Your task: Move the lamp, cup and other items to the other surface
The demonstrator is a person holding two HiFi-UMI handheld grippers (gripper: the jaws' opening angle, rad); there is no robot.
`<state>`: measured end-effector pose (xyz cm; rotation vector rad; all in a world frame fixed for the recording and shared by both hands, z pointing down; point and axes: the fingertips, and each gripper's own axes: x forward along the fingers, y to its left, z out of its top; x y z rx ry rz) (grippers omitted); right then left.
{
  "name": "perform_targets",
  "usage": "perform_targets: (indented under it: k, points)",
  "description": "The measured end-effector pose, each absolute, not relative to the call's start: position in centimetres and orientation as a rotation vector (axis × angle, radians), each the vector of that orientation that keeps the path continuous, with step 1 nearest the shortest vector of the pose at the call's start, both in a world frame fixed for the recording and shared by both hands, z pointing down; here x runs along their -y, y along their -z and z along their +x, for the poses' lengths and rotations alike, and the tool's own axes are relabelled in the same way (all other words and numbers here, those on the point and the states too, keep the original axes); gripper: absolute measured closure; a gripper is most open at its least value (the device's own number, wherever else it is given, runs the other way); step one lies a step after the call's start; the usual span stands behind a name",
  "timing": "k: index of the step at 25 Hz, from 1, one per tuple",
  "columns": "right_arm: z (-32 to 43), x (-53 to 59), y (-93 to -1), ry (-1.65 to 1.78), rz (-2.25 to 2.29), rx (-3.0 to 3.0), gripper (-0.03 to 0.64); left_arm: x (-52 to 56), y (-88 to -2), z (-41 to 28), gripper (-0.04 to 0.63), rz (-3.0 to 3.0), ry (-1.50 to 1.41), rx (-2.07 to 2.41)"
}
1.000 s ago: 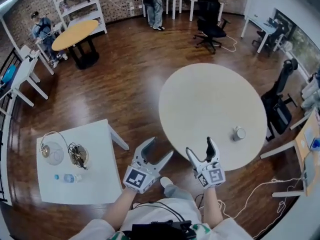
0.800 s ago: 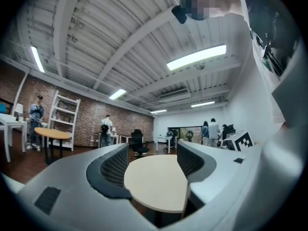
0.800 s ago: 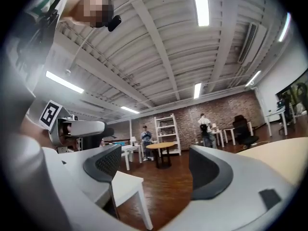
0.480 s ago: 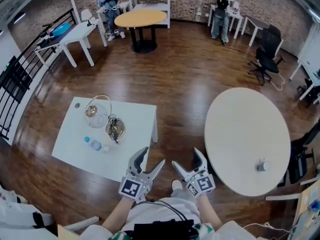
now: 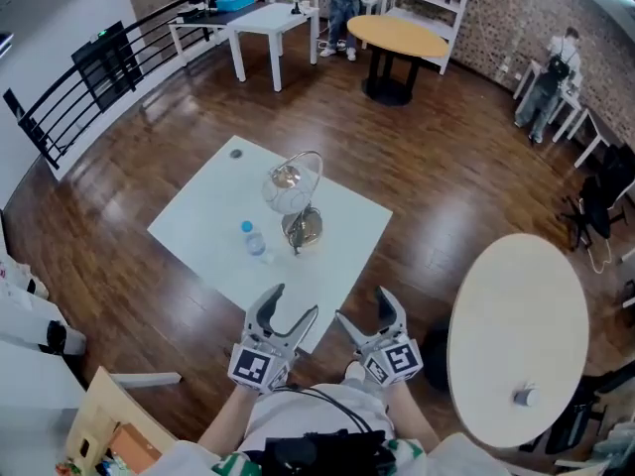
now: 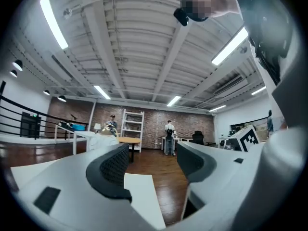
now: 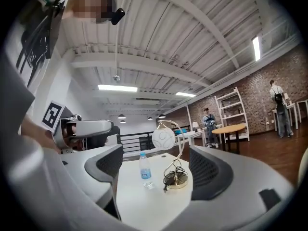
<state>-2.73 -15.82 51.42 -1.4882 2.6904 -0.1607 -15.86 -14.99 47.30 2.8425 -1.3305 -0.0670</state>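
Observation:
A white square table [image 5: 208, 231] stands just ahead of both grippers. On it are a lamp [image 5: 290, 191] with a white globe and a brass base, a small water bottle [image 5: 253, 241] and a small dark item [image 5: 235, 153] near the far corner. My left gripper [image 5: 294, 302] is open and empty at the table's near corner [image 6: 142, 196]. My right gripper [image 5: 363, 305] is open beside it; its jaws have just been closing slightly with nothing between them. Between its jaws, farther off, I see the lamp [image 7: 164, 139] and the bottle [image 7: 145, 170]. A cup [image 5: 524, 397] sits on the round beige table [image 5: 516, 315].
The round beige table is to my right, separated from the white table by wood floor. A cardboard box [image 5: 104, 429] lies at lower left. Farther back are a yellow round table [image 5: 402, 33], white desks [image 5: 268, 16], a black railing [image 5: 109, 62] and several people.
The view has swung from the round beige table to the white square table. Both grippers turned with it and now point at the table's near corner, still empty.

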Motion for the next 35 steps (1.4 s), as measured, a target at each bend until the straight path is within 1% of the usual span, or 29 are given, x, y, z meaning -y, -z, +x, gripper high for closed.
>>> perform_targets:
  k: [6,9,19,25,26,28,30,34,35]
  points:
    - [-7.6,17.8,-52.4,0.187,-1.389,-2.768,0.189,15.8,-47.4,-22.3,0.285,2.713,0.099,1.508]
    - [-9.1,18.0,-52.8,0.234,-1.334,-2.762,0.189,16.0,-48.0,-24.4,0.298,2.676,0.100,1.550]
    - [-12.6,21.5,-59.9,0.322,-1.313,-2.927,0.189,17.5,-49.7,-25.5,0.298,2.660,0.070,1.550]
    - [-14.3,28.6,-64.9,0.545,-1.386,-2.870,0.193,19.1,-51.3,-25.7,0.298,2.615,0.016,1.513]
    - [-14.7,30.0,-65.7,0.548,-1.396,-2.875,0.198,19.4,-51.4,-25.6,0.298,2.605,0.014,1.501]
    - [-15.9,32.9,-67.8,0.535,-1.410,-2.908,0.231,20.1,-52.0,-25.7,0.298,2.598,0.000,1.494]
    - [-17.5,35.5,-70.0,0.558,-1.433,-2.931,0.235,20.8,-53.2,-26.6,0.298,2.588,-0.032,1.506]
    - [-19.7,39.8,-73.0,0.564,-1.560,-2.896,0.276,21.6,-54.5,-28.5,0.298,2.535,-0.085,1.523]
    - [-19.8,40.9,-73.7,0.547,-1.618,-2.883,0.276,21.8,-54.7,-29.1,0.298,2.528,-0.097,1.530]
